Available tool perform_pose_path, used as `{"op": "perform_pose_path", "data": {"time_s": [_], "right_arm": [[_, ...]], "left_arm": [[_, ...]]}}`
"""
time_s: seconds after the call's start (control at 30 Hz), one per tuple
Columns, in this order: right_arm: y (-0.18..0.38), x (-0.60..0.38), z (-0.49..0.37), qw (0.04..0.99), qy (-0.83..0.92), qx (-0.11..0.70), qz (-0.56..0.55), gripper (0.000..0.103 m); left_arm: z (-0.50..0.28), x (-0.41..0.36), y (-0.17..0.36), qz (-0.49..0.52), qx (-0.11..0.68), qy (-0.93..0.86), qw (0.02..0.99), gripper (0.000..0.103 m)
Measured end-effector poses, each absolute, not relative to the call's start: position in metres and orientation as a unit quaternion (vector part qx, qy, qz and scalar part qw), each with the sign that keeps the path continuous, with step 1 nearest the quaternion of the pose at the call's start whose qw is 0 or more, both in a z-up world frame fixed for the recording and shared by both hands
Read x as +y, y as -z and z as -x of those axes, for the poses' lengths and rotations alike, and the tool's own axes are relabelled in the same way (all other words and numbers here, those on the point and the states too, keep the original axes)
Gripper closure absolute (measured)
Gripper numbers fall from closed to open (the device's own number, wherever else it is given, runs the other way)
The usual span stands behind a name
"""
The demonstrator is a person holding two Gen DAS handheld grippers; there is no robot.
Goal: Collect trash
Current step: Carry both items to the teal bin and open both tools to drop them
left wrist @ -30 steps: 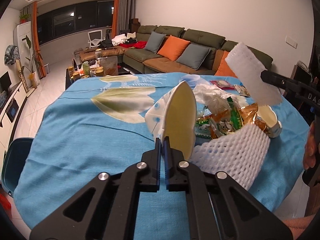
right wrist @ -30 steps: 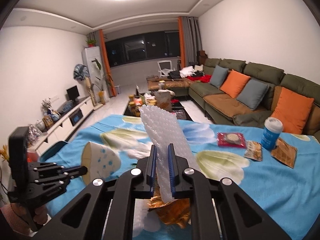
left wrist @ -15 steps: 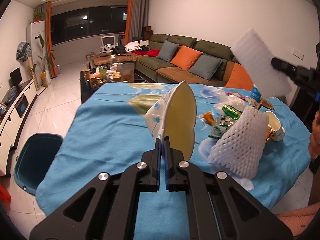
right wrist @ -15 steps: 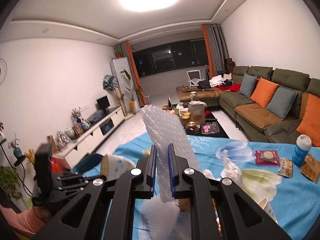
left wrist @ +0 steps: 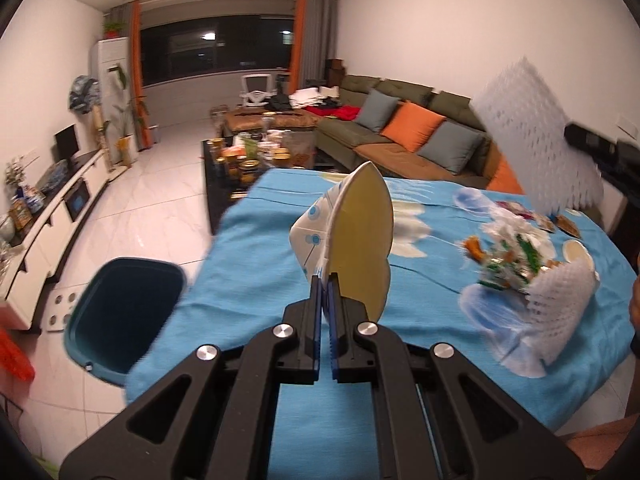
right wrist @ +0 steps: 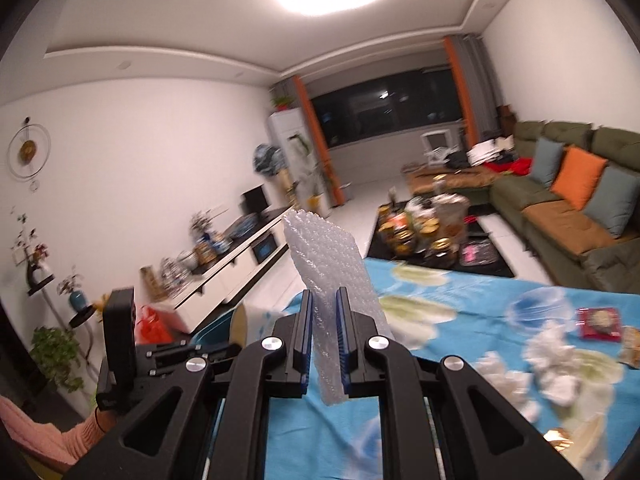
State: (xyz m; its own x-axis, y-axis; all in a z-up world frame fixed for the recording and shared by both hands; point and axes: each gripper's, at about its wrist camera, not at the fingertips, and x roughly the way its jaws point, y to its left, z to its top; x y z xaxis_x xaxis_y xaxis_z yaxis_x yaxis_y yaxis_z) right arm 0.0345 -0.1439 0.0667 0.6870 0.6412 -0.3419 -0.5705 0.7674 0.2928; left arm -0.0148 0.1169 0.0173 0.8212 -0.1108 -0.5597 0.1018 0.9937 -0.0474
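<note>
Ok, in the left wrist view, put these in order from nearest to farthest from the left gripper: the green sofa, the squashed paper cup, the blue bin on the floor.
1. The squashed paper cup, pinched between the left gripper pads, straight ahead.
2. The blue bin, on the floor to the left, beside the table edge.
3. The green sofa, against the far wall, beyond the table.

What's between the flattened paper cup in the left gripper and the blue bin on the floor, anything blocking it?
Nothing visible. The left gripper is shut on the flattened paper cup above the blue tablecloth. The blue bin stands open on the floor past the table's left edge, with only open air between.
</note>
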Motion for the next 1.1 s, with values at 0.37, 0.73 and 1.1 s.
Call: {"op": "perform_pose_path", "data": {"time_s": [0.37, 0.73, 1.1], "right_arm": [[-0.049, -0.023, -0.08, 0.855, -0.439, 0.269, -0.064, 0.093], [-0.032, 0.096, -0.12, 0.794, -0.512, 0.323, -0.058, 0.093], [0.011, 0.179, -0.155, 0.755, -0.52, 0.394, -0.064, 0.093]], "left_arm": [[0.016, 0.208, -0.021, 0.02, 0.297, -0.056, 0.953, 0.1], [0.008, 0.297, -0.004, 0.048, 0.318, -0.14, 0.937, 0.1], [-0.028, 0.341, 0.039, 0.069, 0.357, -0.175, 0.915, 0.099]]}}
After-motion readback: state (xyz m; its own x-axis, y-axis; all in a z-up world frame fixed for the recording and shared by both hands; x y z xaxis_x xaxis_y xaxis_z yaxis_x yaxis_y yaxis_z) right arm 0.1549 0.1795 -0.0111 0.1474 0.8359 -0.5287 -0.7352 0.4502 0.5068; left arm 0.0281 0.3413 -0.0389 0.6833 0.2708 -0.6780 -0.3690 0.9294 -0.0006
